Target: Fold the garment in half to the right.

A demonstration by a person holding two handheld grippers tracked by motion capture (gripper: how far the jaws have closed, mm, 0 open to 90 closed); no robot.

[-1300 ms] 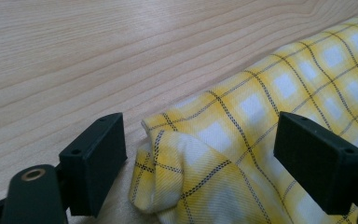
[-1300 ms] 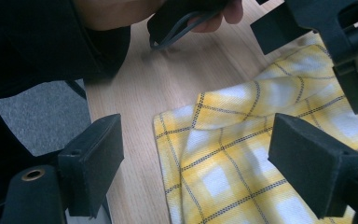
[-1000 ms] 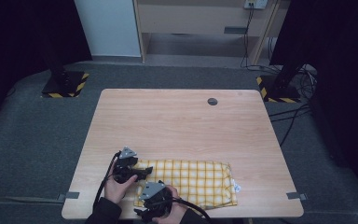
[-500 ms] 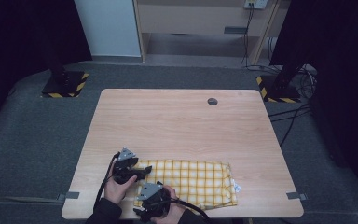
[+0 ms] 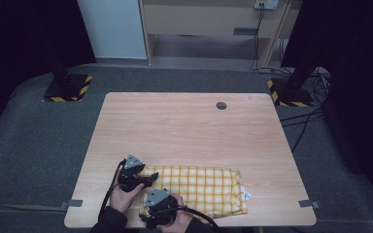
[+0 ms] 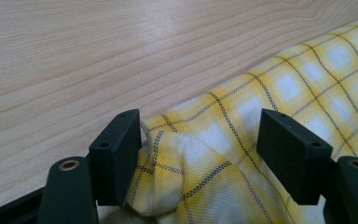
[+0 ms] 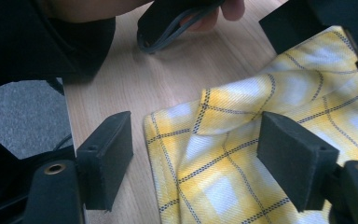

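Pale wooden tabletop [image 5: 184, 126] lay bare beyond the folded yellow checked cloth [image 5: 199, 187], which sat near the front edge. Both hands had kept their places while the jaws had just been closing. The left gripper [image 6: 198, 154] straddled the cloth's far-left corner, one pad touching it; the right gripper [image 7: 193, 158] bracketed the near-left corner, its pads apart from the fabric. Neither pinched yet, so a lift seemed imminent, with ample free surface behind.

A pale wooden bench [image 5: 189, 131] stands on grey carpet. A folded yellow checked cloth [image 5: 201, 187] lies flat along its near edge. A small dark round cap [image 5: 221, 105] sits near its far edge.
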